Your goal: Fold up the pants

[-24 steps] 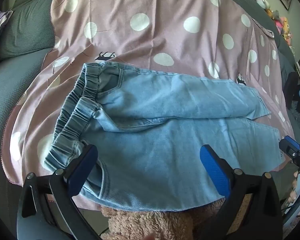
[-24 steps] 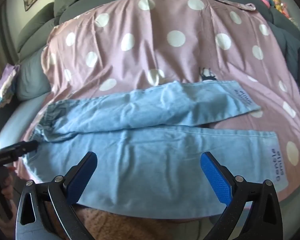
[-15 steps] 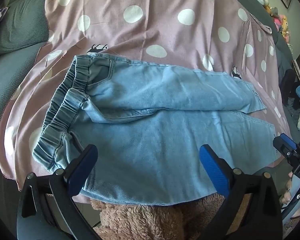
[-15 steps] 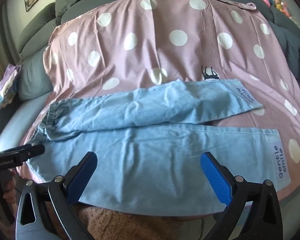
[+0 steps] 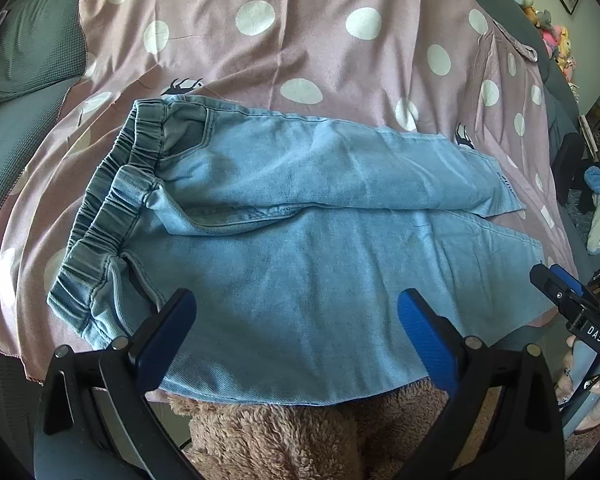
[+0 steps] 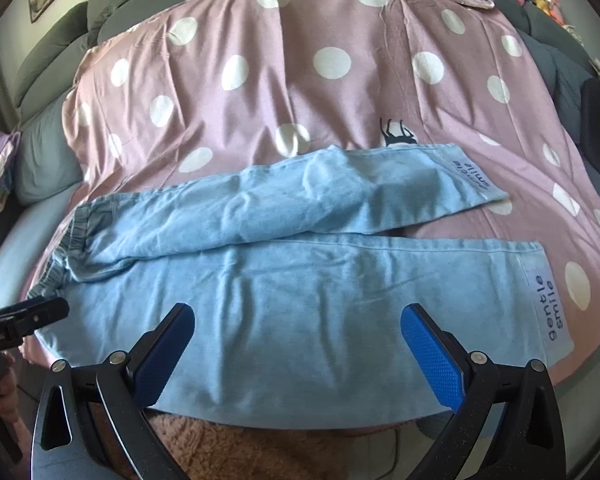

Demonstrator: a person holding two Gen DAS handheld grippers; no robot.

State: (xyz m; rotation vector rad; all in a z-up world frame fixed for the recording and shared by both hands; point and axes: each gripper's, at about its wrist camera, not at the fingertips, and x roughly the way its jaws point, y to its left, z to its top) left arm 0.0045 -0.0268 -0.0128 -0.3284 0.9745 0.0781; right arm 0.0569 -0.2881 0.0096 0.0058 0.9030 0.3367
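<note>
Light blue denim pants lie spread flat on a pink polka-dot sheet, elastic waistband to the left, both legs running right. They also show in the right wrist view, with "gentle smile" hem labels at the right. My left gripper is open and empty, held above the near leg close to the waist. My right gripper is open and empty above the near leg toward the hems.
The sheet covers a grey sofa with cushions at the left. A brown fleece garment is under the near edge. Stuffed toys sit far right. The other gripper shows at each view's edge.
Both grippers have drawn back and up from the pants, staying open. The left one was at the waistband's near corner; more of the waistband and sheet shows now.
</note>
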